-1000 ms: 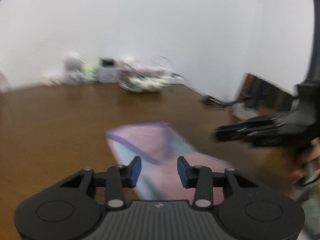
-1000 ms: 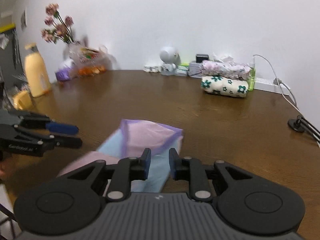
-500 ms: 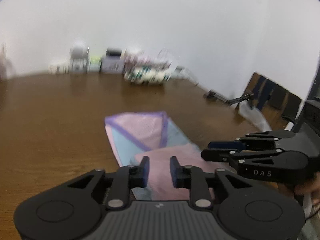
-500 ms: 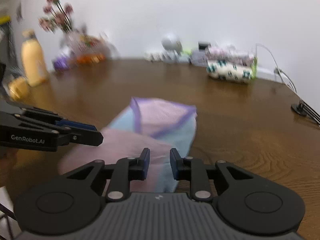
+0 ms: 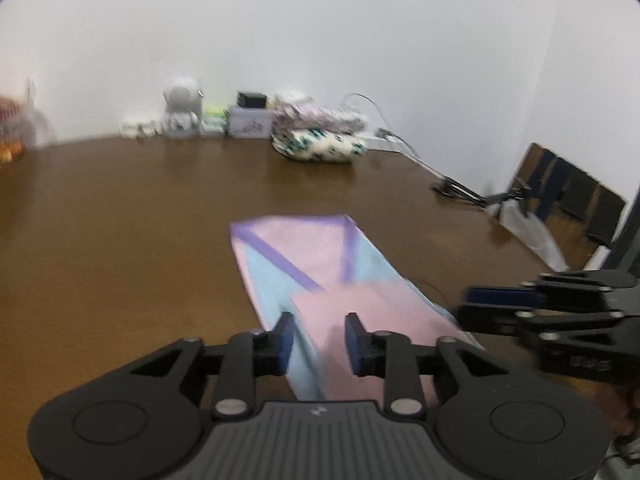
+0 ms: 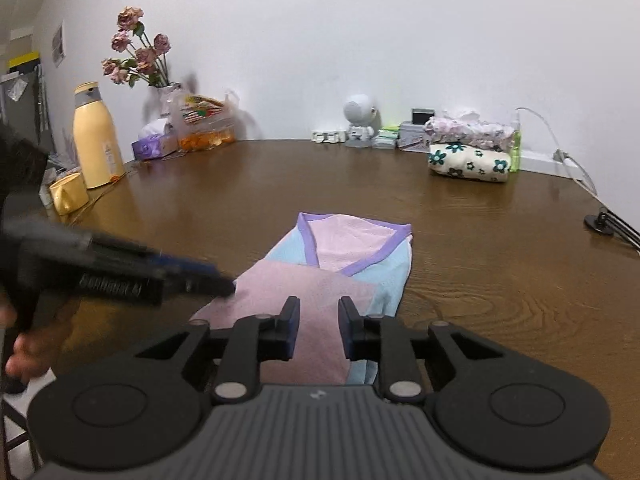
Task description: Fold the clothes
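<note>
A folded garment (image 5: 320, 264) in pink and light blue with purple trim lies flat on the brown wooden table (image 5: 120, 240). A pink flap is folded over its near half (image 6: 304, 280). My left gripper (image 5: 320, 320) hovers over the near left part of that flap. Its jaws are opening and nothing is pinched between them. In the right wrist view the left gripper (image 6: 214, 278) comes in from the left, its tips at the flap's left edge. My right gripper (image 6: 319, 306) stands over the flap's near right part, narrowly open, gripping no cloth. It also shows at the right as my right gripper (image 5: 472, 306).
Folded clothes (image 6: 468, 164) are stacked at the back right by the wall. A yellow bottle (image 6: 98, 136), a yellow cup (image 6: 68, 198), a vase of flowers (image 6: 140, 56) and a snack bag (image 6: 204, 124) stand at the back left. A cable clamp (image 6: 600, 224) sits at the right edge.
The left gripper's jaws have widened since half a second ago. The right gripper has shifted sideways over the flap. The left gripper's tips have moved in to the flap's left edge.
</note>
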### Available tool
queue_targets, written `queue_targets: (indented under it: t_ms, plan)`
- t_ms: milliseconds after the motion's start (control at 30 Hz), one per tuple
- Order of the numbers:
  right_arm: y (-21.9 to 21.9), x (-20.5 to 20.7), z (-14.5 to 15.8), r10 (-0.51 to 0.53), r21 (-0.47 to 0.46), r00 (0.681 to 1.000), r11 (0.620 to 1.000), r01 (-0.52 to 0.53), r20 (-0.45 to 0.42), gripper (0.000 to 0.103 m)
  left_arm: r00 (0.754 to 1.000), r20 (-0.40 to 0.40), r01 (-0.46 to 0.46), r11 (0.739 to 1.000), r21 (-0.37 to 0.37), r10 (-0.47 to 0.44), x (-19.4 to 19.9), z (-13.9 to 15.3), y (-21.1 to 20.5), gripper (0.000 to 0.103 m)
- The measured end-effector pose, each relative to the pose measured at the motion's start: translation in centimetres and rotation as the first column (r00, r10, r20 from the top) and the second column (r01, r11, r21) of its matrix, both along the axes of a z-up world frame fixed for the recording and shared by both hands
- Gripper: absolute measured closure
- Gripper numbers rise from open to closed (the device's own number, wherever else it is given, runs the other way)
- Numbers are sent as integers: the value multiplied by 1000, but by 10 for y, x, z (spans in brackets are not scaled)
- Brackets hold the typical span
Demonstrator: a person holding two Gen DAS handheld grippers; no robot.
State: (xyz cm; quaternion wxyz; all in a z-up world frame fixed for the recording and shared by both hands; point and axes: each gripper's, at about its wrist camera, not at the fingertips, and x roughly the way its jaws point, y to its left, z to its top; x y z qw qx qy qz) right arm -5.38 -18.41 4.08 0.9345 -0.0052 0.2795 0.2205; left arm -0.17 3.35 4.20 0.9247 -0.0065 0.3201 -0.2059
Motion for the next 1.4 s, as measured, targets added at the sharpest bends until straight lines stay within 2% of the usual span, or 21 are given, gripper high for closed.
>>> queue_targets:
  t_ms: [67,100,133,233,300,333,367,433,500,533,667,733,833,933,1067,1167,1300,1400]
  plan:
    - [-13,21,13,-26,19,1000,999,26,-5,76,999,-27,-17,1000,1,17,33,5,6,53]
    - [-19,36,18,-34,30,999,999,34,-24,72,999,-47,-22,1000,-3,22,52,6,8,51]
    - [-23,55,20,-38,38,998,998,40,-59,68,997,-69,-40,999,-1,40,73,4,8,50]
    - [-31,116,18,-32,50,984,998,42,-176,67,975,-121,-183,981,61,189,113,-3,4,54]
    - [-29,153,8,-31,47,969,998,44,-246,67,972,-138,-185,981,56,191,127,-7,-1,54]
    - [-27,167,2,-33,39,963,998,45,-268,67,972,-154,-173,984,51,178,134,-10,-4,57]
    - [-23,180,-3,-44,25,957,998,54,-286,67,968,-179,-170,984,57,178,139,-13,-7,71]
    - [-12,198,-15,-77,-38,951,997,69,-298,68,960,-212,-171,982,84,185,146,-19,-10,86]
    - [-3,206,-25,-84,-70,950,995,66,-302,68,960,-213,-175,983,64,184,146,-22,-6,90]
    - [0,206,-29,-79,-69,950,996,61,-303,70,959,-216,-176,983,49,182,147,-22,-3,92]
    - [6,199,-38,-84,-108,962,993,58,-261,97,959,-227,-167,986,19,167,153,-26,6,100]
    - [5,197,-38,-98,-124,963,990,69,-251,97,961,-230,-155,988,15,155,155,-25,6,101]
    - [-1,199,-34,-86,-73,963,995,70,-257,98,966,-219,-141,990,-3,137,155,-23,5,102]
    - [-5,191,-24,-60,-31,973,998,55,-224,98,973,-187,-144,989,-41,134,145,-11,7,102]
    - [-15,159,3,-5,16,989,1000,7,-147,98,994,-61,-96,993,-68,92,94,16,10,102]
    - [-25,125,16,41,38,994,999,-37,-103,98,998,37,-51,995,-83,54,46,23,10,102]
    - [-45,75,10,54,70,994,996,-48,-91,98,998,57,-10,989,-147,19,-11,7,16,102]
    - [-53,44,-2,55,79,993,996,-46,-105,98,998,48,-25,988,-150,32,-41,-8,22,101]
